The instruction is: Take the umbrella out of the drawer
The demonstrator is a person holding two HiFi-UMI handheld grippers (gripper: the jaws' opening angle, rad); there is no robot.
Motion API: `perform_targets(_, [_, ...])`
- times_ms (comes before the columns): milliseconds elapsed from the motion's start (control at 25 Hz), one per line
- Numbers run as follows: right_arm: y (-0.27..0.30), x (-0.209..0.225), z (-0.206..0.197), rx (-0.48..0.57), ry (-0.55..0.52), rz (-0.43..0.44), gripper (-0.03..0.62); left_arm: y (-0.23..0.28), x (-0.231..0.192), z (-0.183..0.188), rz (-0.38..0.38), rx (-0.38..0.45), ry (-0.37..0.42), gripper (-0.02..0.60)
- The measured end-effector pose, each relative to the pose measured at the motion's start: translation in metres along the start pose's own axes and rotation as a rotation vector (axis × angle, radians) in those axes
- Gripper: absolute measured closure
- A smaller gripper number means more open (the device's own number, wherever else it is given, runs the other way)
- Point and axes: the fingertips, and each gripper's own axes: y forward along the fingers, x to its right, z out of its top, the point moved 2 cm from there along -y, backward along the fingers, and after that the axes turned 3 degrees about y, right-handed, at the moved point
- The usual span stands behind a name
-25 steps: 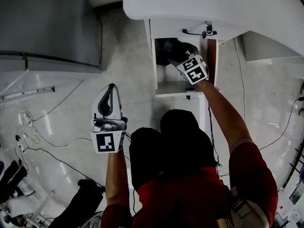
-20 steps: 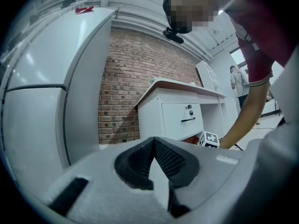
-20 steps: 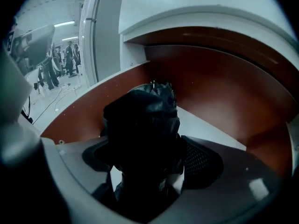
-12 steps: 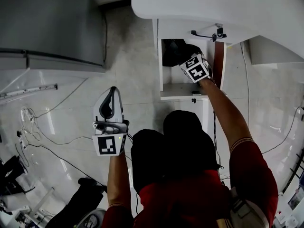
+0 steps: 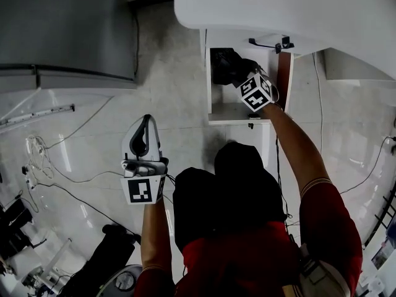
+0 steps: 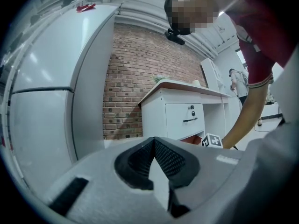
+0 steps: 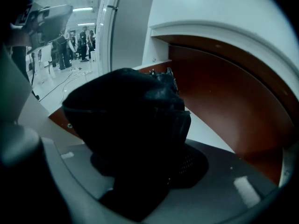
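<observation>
right gripper [image 5: 240, 74] is down in the open drawer [image 5: 238, 112] below the white tabletop [image 5: 278, 11]; its jaws have just been closing and now clamp the black umbrella [image 7: 126, 120], whose bunched fabric fills the gap between them; umbrella is inside the drawer, at the back end toward the left wall, partly under the tabletop edge; drawer inner walls are red-brown, front panel white; marker cube [image 5: 255, 94] on the right gripper sits over the middle of the drawer; a black handle [image 5: 267, 43] shows on the front just above the drawer in head view; left gripper [image 5: 146, 117] is well apart from the drawer, held roughly level over the floor [image 5: 173, 104], jaws clenched together with nothing between them; its own view faces the fridge [image 6: 46, 101], a brick wall [image 6: 135, 78] and the white cabinet side; loose cables [image 5: 74, 184] lie on the floor near it
</observation>
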Motion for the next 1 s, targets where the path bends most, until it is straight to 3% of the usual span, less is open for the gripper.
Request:
perform_targets(520, [-0.079,-0.015,0.033,0.064,-0.18,0.019,0.342,-0.009,0.009,0.051,-0.015,-0.052,-0.04,0.575])
perform_targets(720, [-0.126,-0.026,0.064,0.097,-0.21,0.047,0.342,-0.019,0.011,0.094,-0.016,-0.07,-0.048,0.575])
perform_targets(1000, [-0.217,-0.037,0.12,0.157,-0.157,0.068,0.342,-0.034,0.013,0.175,-0.034,-0.073,-0.055,0.575])
